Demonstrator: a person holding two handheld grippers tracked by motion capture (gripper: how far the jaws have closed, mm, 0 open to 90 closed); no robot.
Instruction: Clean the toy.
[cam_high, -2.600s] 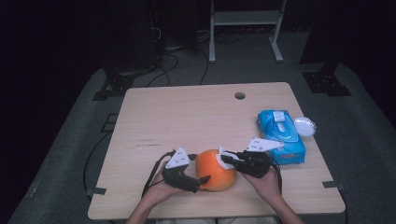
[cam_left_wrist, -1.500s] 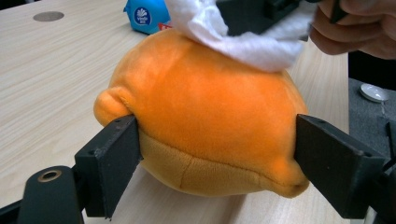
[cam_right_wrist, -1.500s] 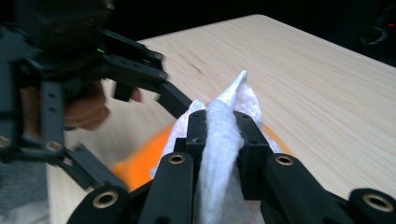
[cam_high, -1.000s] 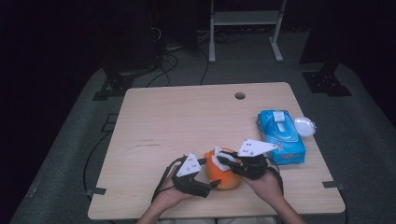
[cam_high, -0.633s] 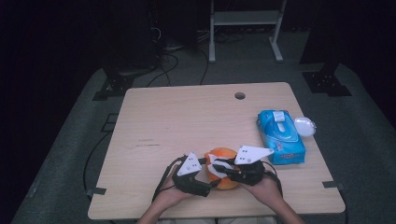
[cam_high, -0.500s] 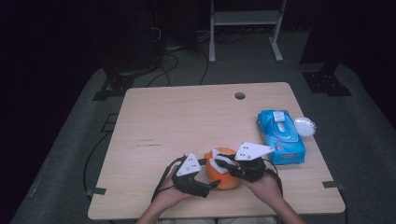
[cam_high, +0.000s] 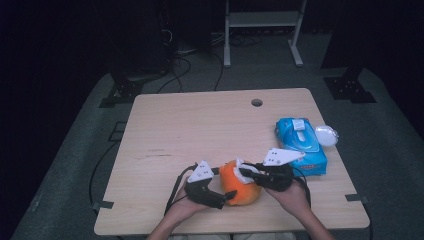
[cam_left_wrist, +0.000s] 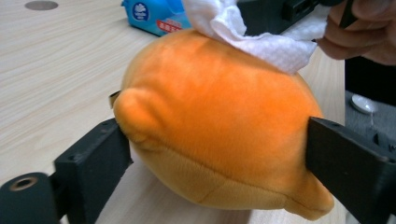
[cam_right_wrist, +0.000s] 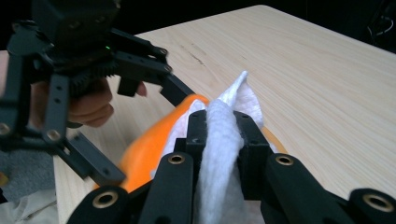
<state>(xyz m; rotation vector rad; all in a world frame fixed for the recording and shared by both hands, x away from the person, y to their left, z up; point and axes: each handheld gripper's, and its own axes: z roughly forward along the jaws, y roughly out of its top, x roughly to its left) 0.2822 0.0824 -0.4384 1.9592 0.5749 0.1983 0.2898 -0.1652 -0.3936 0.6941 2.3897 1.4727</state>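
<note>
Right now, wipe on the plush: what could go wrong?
1. The left gripper has just been opening, with the plush between its jaws. The grip may be loose, so a wipe stroke could roll or push the plush.
2. The right gripper pinches only a fold of the wipe; dragging on the fuzzy fabric could pull it out.
3. The plush sits near the table's front edge and might slide off.

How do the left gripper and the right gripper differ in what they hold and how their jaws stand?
The left gripper has its jaws spread wide, one on each side of the orange plush toy; they have just been opening. The right gripper has its jaws shut on a thin white wipe. The left gripper steadies the toy at table level, while the right gripper presses the wipe onto the toy's top. Both are black and hand-held.
</note>
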